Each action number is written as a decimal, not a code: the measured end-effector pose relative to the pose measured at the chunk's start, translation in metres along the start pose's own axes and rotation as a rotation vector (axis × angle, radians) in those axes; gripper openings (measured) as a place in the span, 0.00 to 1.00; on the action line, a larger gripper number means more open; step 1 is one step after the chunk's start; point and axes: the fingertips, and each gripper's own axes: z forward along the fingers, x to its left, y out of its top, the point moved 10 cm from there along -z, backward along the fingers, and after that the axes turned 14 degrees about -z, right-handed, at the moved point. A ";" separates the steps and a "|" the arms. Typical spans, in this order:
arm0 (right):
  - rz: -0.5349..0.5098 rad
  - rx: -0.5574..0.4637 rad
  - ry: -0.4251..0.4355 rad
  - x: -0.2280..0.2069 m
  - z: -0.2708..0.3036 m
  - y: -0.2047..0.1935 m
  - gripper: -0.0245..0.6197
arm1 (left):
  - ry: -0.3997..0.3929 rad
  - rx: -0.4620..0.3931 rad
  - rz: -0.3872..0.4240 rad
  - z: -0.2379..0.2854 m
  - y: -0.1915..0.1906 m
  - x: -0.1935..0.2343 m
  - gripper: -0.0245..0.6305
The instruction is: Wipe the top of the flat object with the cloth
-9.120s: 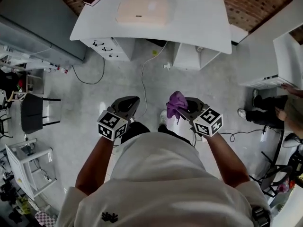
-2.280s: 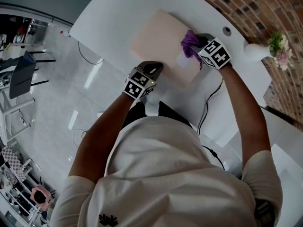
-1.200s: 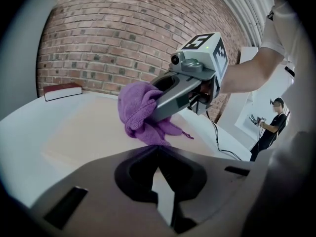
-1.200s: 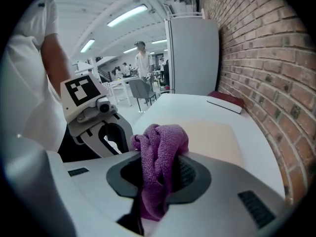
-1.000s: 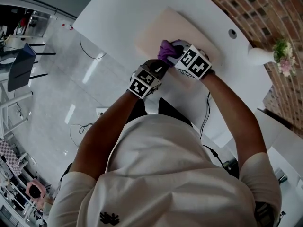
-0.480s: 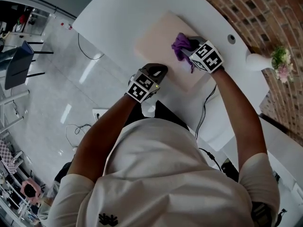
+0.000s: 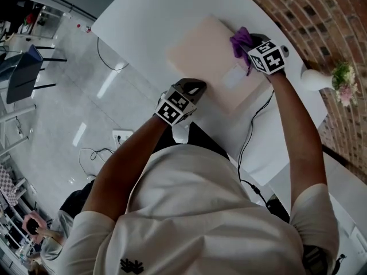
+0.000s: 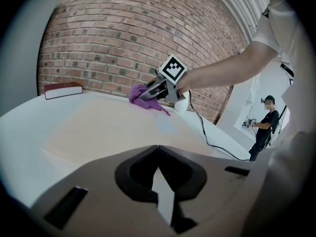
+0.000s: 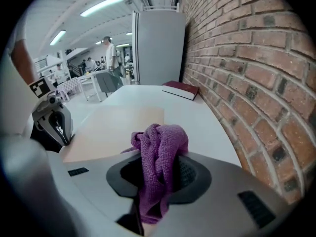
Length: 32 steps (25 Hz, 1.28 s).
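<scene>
**A:** Nearest item?

**B:** Left gripper [image 8: 158,150]. Jaws pressed together, nothing between them. It sits at the near edge of the board [image 7: 202,55]; whether it touches the board I cannot tell.

**A:** The board itself?

**B:** One flat, pale board lying on the white table [image 7: 136,20], with its top bare except at the far edge.

**A:** And at that edge?

**B:** Right gripper [image 7: 250,43], jaws pinching a purple cloth [image 9: 159,146]. The cloth is bunched, hanging out past the jaws and down between them. It rests at the board's far edge, on the side towards the wall.

**A:** Further items on the table?

**B:** One dark cable [image 7: 248,135], running off the near edge of the table below the right arm. One white vase [image 7: 309,80] holding flowers, beyond the right gripper. One red book [image 9: 180,90], lying flat at the far end, well apart from the board.

**A:** Behind all that?

**B:** A brick wall [image 9: 247,73], running along the far side of the table.
</scene>
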 end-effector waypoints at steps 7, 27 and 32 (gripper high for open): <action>0.006 -0.068 0.006 0.021 -0.008 0.025 0.22 | -0.015 -0.004 -0.004 -0.002 0.000 0.003 0.07; -0.188 -0.140 0.270 0.138 0.032 0.091 0.22 | -0.039 0.014 0.017 -0.001 0.003 0.007 0.07; -0.164 -0.119 0.237 0.109 0.032 0.077 0.22 | -0.043 0.017 0.018 0.001 0.004 0.008 0.07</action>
